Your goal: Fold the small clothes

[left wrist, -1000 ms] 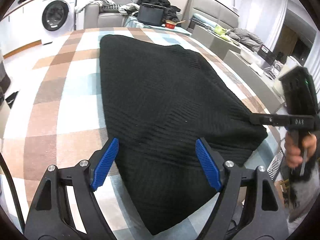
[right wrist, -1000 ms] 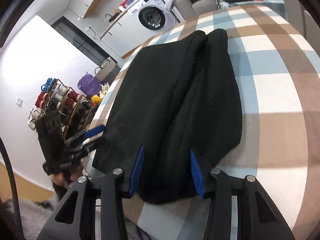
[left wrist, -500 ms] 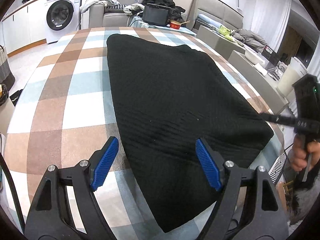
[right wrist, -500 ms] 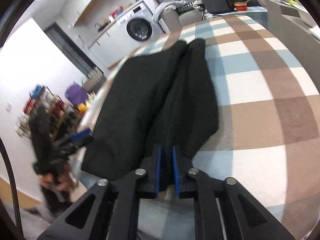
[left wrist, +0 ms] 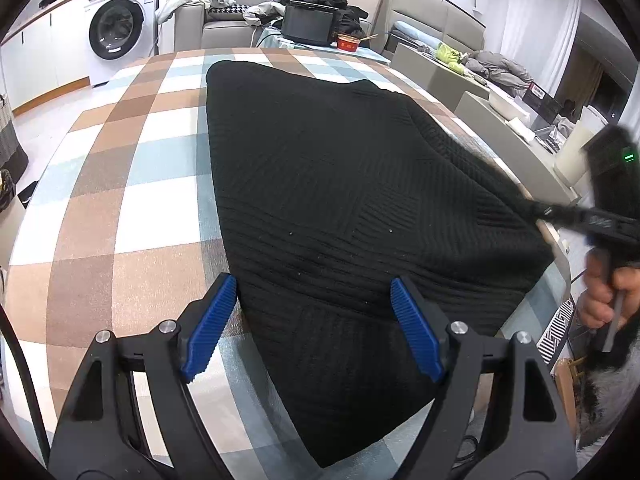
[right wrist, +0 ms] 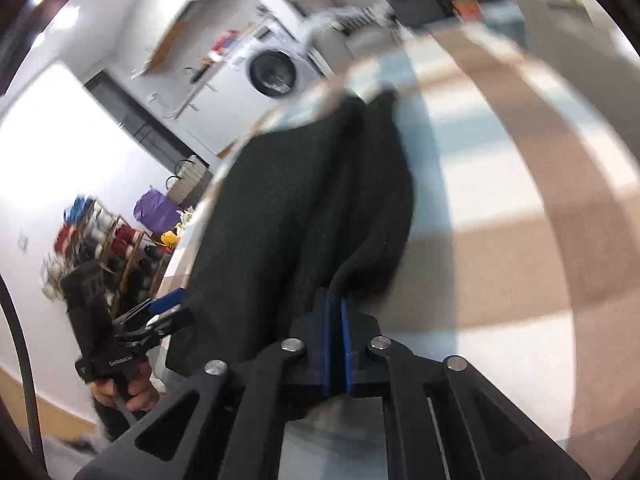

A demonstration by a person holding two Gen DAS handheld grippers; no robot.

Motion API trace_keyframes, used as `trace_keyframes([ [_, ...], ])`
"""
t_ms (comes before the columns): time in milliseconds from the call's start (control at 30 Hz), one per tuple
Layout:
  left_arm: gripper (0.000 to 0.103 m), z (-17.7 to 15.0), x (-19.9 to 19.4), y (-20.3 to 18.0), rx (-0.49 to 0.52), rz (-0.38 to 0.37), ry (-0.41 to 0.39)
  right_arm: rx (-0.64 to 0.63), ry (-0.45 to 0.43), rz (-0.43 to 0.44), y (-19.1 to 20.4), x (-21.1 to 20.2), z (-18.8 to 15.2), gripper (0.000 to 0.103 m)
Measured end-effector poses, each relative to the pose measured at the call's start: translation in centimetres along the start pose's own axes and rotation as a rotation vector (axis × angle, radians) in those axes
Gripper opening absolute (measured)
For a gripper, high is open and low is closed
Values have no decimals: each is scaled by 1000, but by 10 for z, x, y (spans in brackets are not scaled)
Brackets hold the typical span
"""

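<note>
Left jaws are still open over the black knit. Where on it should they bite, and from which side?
Judging by its pose, take the black knit at its near left edge, coming in low from the checked tablecloth side; the left gripper already straddles that edge.

Each hand-held gripper is a matte black frame with triangular cut-outs and round silver screws at the joints. The left hand-held gripper [left wrist: 314, 326] has ribbed blue pads [left wrist: 208, 326] on its fingers; the right hand-held gripper [right wrist: 335, 344] has the same blue pads. A black cable [left wrist: 22, 376] curves along the left one. The right one's boxy black body [left wrist: 614, 168] shows a green light [left wrist: 629, 157]. White lettering marks the left one's arm [right wrist: 120, 360], too small to read. Dark furry sleeves [left wrist: 608, 364] cover both wrists.
</note>
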State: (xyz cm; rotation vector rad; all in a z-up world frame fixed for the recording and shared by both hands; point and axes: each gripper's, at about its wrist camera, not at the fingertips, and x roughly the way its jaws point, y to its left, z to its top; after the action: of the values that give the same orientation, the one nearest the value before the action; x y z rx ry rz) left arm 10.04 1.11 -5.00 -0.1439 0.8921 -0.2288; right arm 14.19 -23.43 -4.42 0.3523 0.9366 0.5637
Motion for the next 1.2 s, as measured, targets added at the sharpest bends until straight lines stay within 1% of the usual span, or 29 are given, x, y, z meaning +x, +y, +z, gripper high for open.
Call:
trace_keyframes([
  [33, 77, 0, 0, 0, 0, -2, -1, -35, -14, -26, 12, -6, 2, 5],
  [67, 77, 0, 0, 0, 2, -2, -1, -51, -17, -31, 19, -11, 2, 4],
  [100, 77, 0, 1, 0, 6, 2, 1, -58, -8, -50, 24, -12, 1, 4],
  [133, 77, 0, 1, 0, 7, 2, 1, -62, 13, -89, 27, -13, -2, 4],
  [200, 77, -1, 1, -1, 7, -5, -1, -68, 54, -148, 27, -10, -9, 4],
  [233, 77, -1, 1, -1, 9, -5, 1, -75, 88, -197, 24, -5, -15, 4],
  [300, 77, -1, 2, -1, 14, -4, -1, -72, 153, -226, 16, 3, -23, 5],
  [333, 77, -1, 2, -1, 13, -2, 0, -75, 166, -231, 13, 3, -26, 6],
  [367, 77, -1, 2, 0, 9, -1, -1, -83, 167, -245, 13, -3, -28, 10],
  [400, 77, -1, 1, 0, 7, -2, -2, -86, 146, -264, 13, -10, -27, 11],
  [433, 77, -1, 2, 0, 8, -3, -1, -86, 120, -265, 11, -16, -29, 15],
  [467, 77, -1, 2, 0, 10, -1, -2, -87, 85, -255, 11, -24, -28, 21],
  [500, 77, -1, 2, 0, 10, -3, -4, -84, 68, -234, 12, -31, -27, 25],
  [567, 77, -1, 3, -1, 13, -3, -2, -75, 37, -163, 12, -35, -21, 36],
  [667, 77, -1, 2, -1, 17, -1, -5, -73, 32, -107, 11, -19, 0, 39],
  [767, 77, 0, 1, -1, 21, 0, -9, -48, 41, -66, 6, 13, 34, 42],
  [833, 77, 1, 0, 1, 18, 6, -14, -32, 62, -84, 1, 38, 57, 42],
  [900, 77, 2, 0, 4, 13, 7, -14, -28, 82, -69, -2, 59, 73, 42],
  [933, 77, 3, 0, 6, 9, 7, -14, -26, 98, -69, -4, 70, 81, 42],
  [1000, 77, 3, 1, 9, 0, 7, -12, -38, 102, -87, -4, 84, 91, 42],
  [1033, 77, 4, 1, 12, -8, 8, -12, -56, 95, -96, -3, 89, 97, 33],
  [1067, 77, 5, 1, 14, -13, 8, -13, -82, 93, -98, 1, 90, 101, 10],
  [1100, 77, 5, 0, 16, -21, 10, -16, -112, 95, -95, 8, 89, 105, 9],
  [1133, 77, 6, -1, 19, -30, 11, -24, -145, 76, -98, 12, 88, 111, 9],
  [1200, 77, 7, -3, 21, -40, 8, -32, -240, -5, -130, 35, 69, 120, 8],
])
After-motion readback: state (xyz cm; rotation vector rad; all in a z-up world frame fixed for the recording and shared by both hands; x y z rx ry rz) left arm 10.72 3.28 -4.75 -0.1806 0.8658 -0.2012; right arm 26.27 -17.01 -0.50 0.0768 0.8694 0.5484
